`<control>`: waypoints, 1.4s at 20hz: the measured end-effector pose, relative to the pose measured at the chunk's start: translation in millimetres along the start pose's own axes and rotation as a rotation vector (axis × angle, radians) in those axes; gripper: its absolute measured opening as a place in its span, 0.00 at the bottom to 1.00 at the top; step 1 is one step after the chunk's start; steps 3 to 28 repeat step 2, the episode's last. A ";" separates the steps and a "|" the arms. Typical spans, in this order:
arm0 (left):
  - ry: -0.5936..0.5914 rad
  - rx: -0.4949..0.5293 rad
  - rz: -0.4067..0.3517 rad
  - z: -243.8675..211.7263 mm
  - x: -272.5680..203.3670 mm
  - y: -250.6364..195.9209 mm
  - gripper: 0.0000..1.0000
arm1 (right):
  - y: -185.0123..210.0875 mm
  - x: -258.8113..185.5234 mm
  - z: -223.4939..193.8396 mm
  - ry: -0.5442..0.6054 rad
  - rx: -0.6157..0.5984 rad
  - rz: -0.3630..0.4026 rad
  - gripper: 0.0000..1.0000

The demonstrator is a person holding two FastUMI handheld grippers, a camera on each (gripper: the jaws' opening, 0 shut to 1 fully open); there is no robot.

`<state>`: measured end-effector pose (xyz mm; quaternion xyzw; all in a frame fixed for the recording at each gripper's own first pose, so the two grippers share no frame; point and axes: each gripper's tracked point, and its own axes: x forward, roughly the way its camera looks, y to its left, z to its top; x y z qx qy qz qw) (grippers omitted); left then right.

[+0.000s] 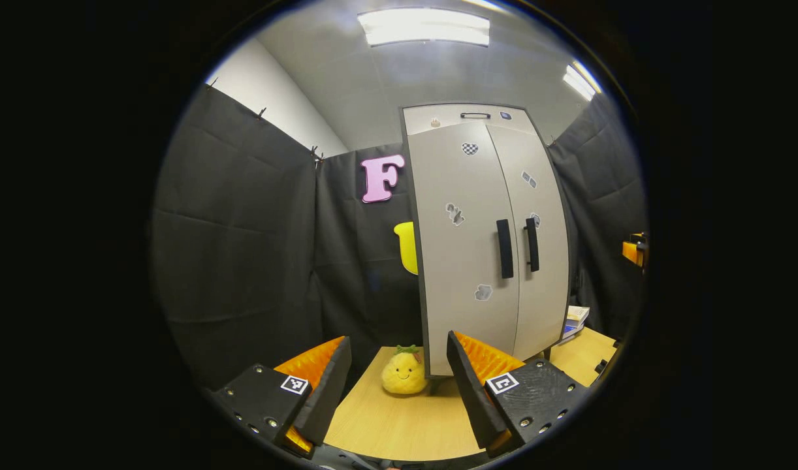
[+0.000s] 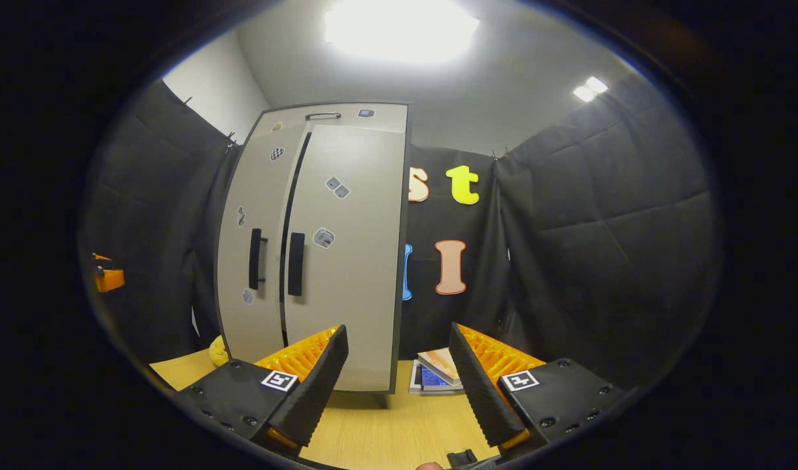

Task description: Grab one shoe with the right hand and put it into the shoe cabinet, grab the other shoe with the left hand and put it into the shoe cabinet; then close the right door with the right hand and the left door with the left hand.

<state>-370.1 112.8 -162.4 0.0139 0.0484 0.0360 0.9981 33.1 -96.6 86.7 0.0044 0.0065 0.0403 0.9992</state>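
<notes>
- Shoe cabinet [image 1: 484,241] stands on the wooden table [image 1: 399,424]; both doors look shut, or nearly so, with a thin dark gap between them in the right gripper view.
- Shoes: none seen, judged inside.
- Left gripper [image 1: 399,382]: fingers spread, holding nothing.
- Right gripper [image 2: 399,378]: fingers spread, holding nothing.
- Step: final closing, apparently done.
- Next: press the left door [image 2: 252,254] flush if needed.
- Plush pineapple [image 1: 404,371] sits beside the cabinet.

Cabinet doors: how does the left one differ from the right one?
The left door carries three stickers, the right door two. The left door has a checkered heart sticker near its top; the right door's top sticker is a pair of small grey squares. Both doors are pale grey, look shut, and each has a black upright handle beside the middle seam.
</notes>
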 end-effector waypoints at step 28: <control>0.007 -0.003 0.002 -3.5 0.0 1.2 0.79 | 2.0 -2.0 -0.9 0.002 0.000 0.006 0.96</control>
